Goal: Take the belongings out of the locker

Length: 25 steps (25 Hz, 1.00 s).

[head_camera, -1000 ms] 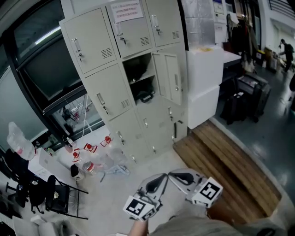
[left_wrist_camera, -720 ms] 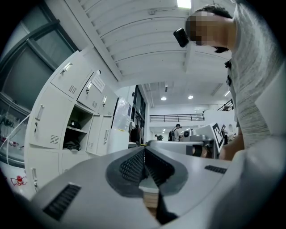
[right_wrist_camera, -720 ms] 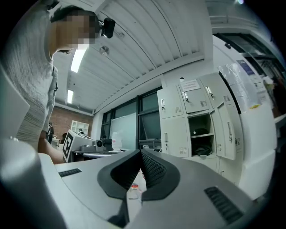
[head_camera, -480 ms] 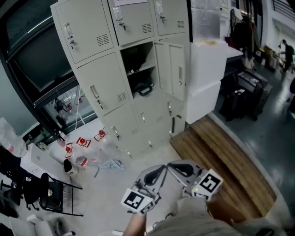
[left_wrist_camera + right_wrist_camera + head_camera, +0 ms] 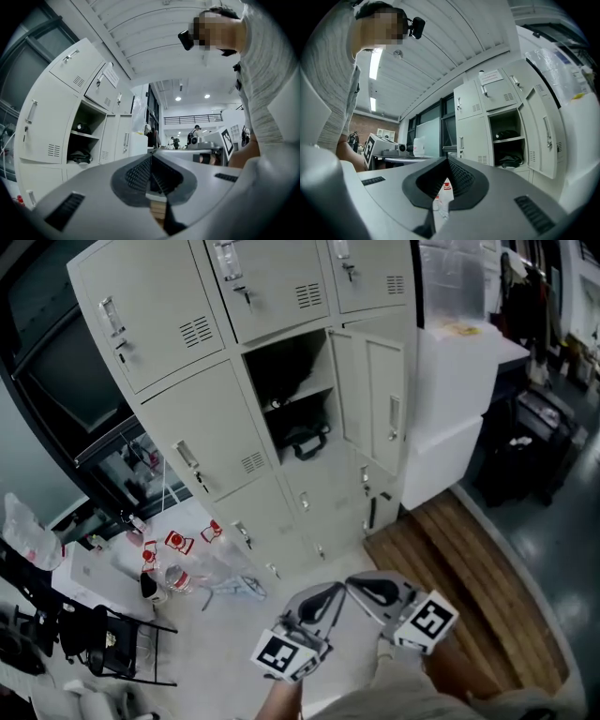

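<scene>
Hanging low in front of the person, the left gripper point(image 5: 321, 604) has its jaws pressed together on nothing. The right gripper point(image 5: 373, 592) is the same deal, tips meeting and empty. Both are well apart from the locker point(image 5: 211, 423), so nothing has come out yet.

The belongings sit in the one open compartment, behind the swung-out door point(image 5: 377, 399). A black bag point(image 5: 305, 439) lies slumped under the shelf point(image 5: 302, 400), and a dark object point(image 5: 292, 381) rests on top of it.

The bag looks soft and floppy, probably light. Its looped handle at the front seems the obvious spot to pinch, since grabbing the body would likely just bunch up fabric.

The dark object is way harder to call. It's lost in shadow and could be a cap or a pouch; its shape can't be made out. The back of the compartment is dark too, so more stuff might be hiding there.

Red-capped bottles point(image 5: 178, 542) litter the floor to the left, unrelated.
</scene>
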Tool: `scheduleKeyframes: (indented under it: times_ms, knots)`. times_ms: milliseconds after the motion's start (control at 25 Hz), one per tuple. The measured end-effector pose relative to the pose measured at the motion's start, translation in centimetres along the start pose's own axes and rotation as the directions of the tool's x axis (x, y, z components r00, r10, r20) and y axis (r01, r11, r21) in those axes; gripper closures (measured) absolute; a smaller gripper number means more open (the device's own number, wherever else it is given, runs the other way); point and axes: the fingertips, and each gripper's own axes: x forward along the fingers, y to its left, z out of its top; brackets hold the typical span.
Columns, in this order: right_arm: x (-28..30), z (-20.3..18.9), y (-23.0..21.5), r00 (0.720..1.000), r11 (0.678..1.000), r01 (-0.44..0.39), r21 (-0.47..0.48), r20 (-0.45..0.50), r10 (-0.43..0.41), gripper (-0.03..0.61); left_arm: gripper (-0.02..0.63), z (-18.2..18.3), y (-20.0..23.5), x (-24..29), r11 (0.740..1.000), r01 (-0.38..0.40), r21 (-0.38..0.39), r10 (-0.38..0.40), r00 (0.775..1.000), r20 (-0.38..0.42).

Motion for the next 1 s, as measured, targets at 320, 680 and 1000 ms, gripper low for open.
scheduleKeyframes:
  times_ms: [320,680,1000]
  knots:
    - [3.0,0.7,-9.8,0.997,0.997,-0.063,-0.033,-0.048,0.061,0.577,0.609,0.8,6.7,8.5,0.994,-0.093,0.063,0.096,0.994,-0.052]
    - [7.4,2.9,-17.4,0.992,0.986,-0.126,-0.106,-0.032,0.123,0.577,0.609,3.1,13.7,14.2,0.947,-0.234,0.219,0.258,0.963,-0.084]
    - [10.1,3.4,-20.5,0.992,0.988,-0.126,-0.094,-0.011,0.126,0.577,0.607,4.6,18.4,15.0,0.915,-0.321,0.245,0.353,0.93,-0.099]
